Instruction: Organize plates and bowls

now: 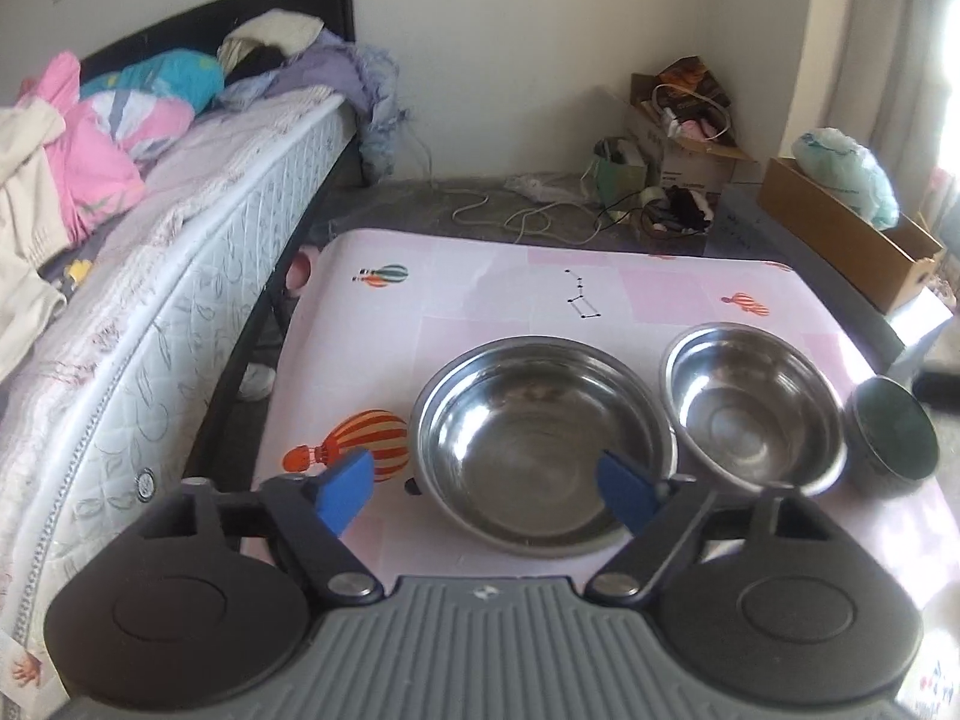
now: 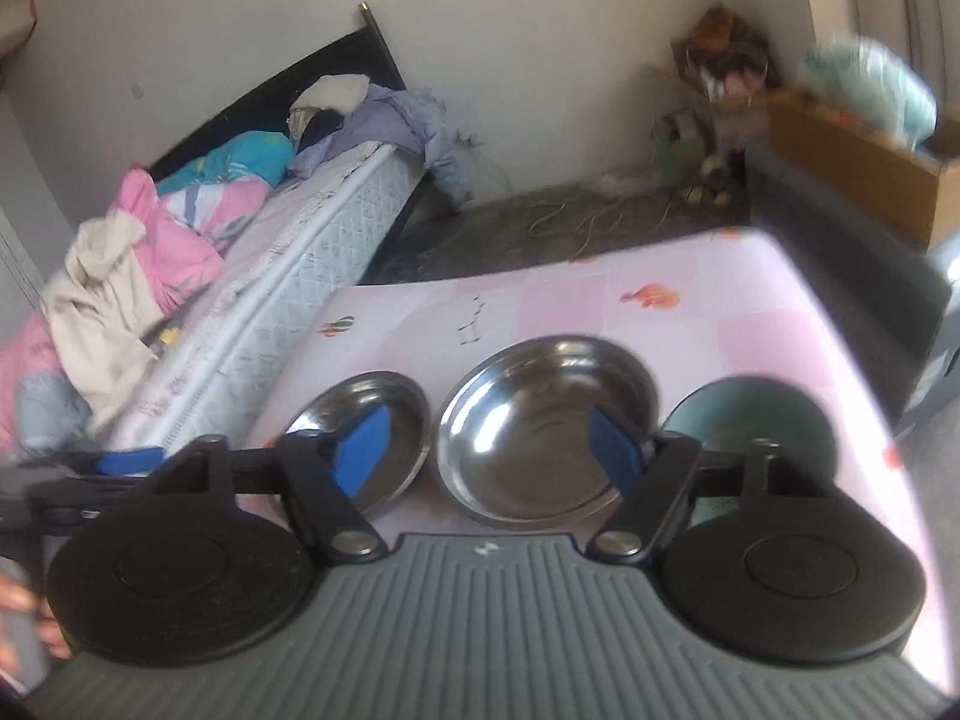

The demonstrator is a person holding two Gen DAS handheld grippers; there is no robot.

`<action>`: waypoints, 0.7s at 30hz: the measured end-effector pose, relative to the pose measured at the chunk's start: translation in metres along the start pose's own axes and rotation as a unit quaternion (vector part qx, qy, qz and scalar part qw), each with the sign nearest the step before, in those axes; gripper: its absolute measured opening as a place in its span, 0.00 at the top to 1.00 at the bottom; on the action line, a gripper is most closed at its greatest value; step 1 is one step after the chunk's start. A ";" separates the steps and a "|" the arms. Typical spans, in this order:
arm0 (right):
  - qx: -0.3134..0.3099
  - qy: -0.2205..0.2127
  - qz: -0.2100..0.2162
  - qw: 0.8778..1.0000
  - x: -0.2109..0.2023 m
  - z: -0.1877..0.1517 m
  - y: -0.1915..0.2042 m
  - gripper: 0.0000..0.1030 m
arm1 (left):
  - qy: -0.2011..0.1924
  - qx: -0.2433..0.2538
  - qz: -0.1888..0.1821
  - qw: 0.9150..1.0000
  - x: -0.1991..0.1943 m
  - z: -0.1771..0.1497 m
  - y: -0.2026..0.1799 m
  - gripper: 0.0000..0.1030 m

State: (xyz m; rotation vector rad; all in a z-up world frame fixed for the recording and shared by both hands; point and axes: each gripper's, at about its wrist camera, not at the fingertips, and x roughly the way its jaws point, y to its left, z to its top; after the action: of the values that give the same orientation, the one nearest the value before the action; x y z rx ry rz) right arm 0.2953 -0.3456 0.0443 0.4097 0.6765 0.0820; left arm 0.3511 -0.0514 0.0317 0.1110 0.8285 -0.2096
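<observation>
Three bowls stand in a row on the pink-clothed table (image 1: 480,300). They are a large steel bowl (image 1: 540,444), a smaller steel bowl (image 1: 753,408) and a dark green bowl (image 1: 891,435). My left gripper (image 1: 486,477) is open above the large bowl's near-left rim, one blue pad outside it and one over its inside. In the right wrist view my right gripper (image 2: 489,444) is open, straddling the left rim of the smaller steel bowl (image 2: 540,426). The large bowl (image 2: 408,420) lies to its left and the green bowl (image 2: 750,414) to its right. Neither gripper's pads press on anything.
A bed (image 1: 150,300) piled with clothes runs along the table's left side. Cables, bags and cardboard boxes (image 1: 840,234) lie on the floor behind and to the right. The left gripper's blue pad (image 2: 129,459) and a hand (image 2: 24,606) show at the right wrist view's left edge.
</observation>
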 end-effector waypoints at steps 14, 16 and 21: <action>0.082 0.083 0.051 0.992 0.099 -0.057 0.046 0.75 | 0.058 -0.011 0.018 0.998 0.079 0.027 0.026 0.57; 0.092 0.087 0.043 0.991 0.110 -0.063 0.048 0.77 | 0.066 -0.016 0.012 0.998 0.088 0.027 0.028 0.55; 0.104 0.093 0.037 0.989 0.127 -0.068 0.054 0.82 | 0.085 -0.024 0.016 0.996 0.108 0.031 0.034 0.53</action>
State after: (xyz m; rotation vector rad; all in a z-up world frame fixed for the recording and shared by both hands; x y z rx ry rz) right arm 0.3548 -0.2470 -0.0572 0.6344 0.8572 0.1213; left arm 0.4516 -0.0388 -0.0269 0.0973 1.0006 -0.1511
